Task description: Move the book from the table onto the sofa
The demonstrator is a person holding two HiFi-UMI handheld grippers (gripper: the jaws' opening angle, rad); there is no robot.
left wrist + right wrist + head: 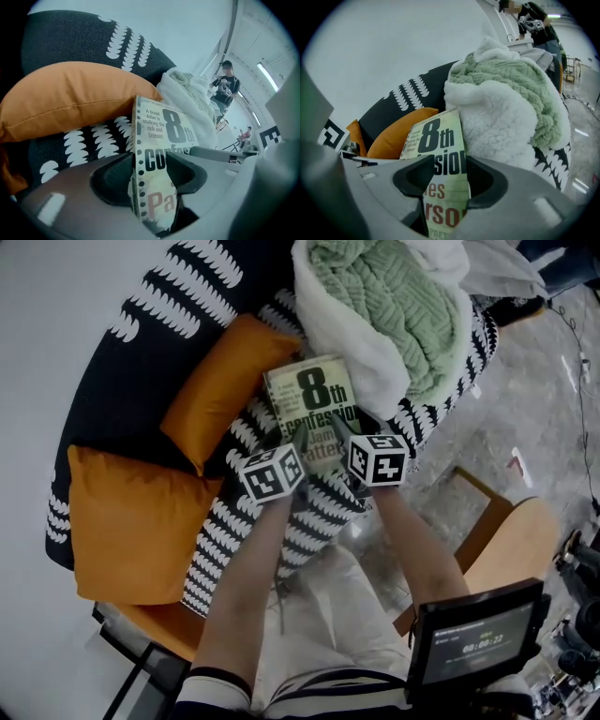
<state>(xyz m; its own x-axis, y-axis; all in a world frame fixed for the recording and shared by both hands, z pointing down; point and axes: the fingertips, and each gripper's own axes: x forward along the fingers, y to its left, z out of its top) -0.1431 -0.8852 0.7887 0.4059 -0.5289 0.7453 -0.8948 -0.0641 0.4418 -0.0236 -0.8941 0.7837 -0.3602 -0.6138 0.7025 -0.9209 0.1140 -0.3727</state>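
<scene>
book (309, 407) clamped in jaws of left gripper (151, 174) and right gripper (446, 182), beside orange cushion (223, 382) on sofa (141, 298).

A big work hall is shown, made up like a living room. A sofa (141, 306) with orange cushions (225, 381) and a blanket (394, 306) is set on a bare grey floor (534, 409). A screen (478, 638) with a timer is seen close by. A person (226, 86) is seen far off under long lights (266, 77).
</scene>
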